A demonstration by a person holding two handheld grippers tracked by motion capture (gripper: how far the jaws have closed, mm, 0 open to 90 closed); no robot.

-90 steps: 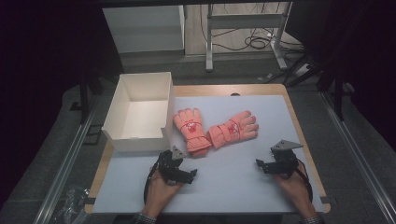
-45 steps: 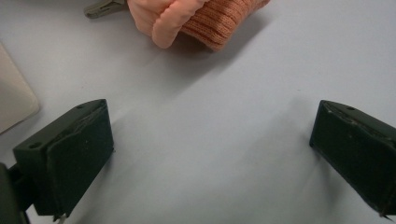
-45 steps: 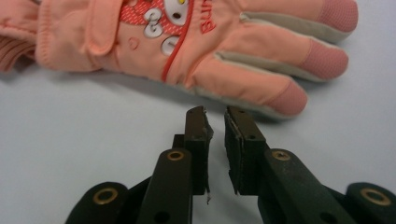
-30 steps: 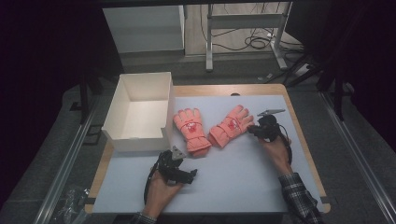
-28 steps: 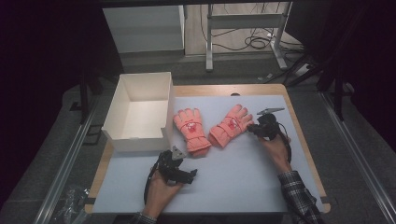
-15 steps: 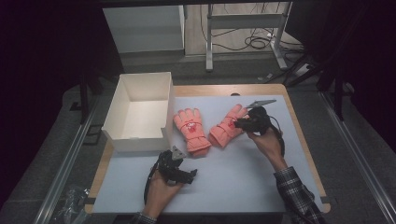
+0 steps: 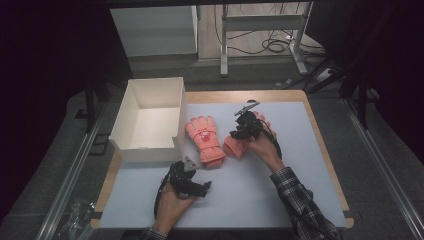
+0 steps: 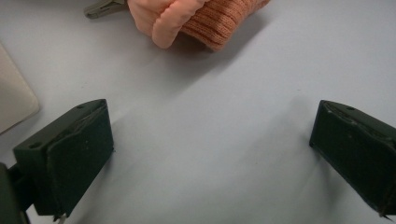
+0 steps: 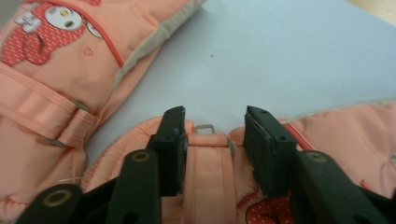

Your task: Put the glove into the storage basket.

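Right hand-held gripper (image 9: 212, 140) has its jaws just opening, straddling the strap of the right pink glove (image 7: 239, 142) without pinching it; I judge nothing boxed yet, both gloves on the table (image 7: 300, 165), white box (image 7: 150, 120) empty, left hand-held gripper (image 8: 210, 154) resting with jaws wide apart

text: none legible | labels: none | numbers: none | signs: none
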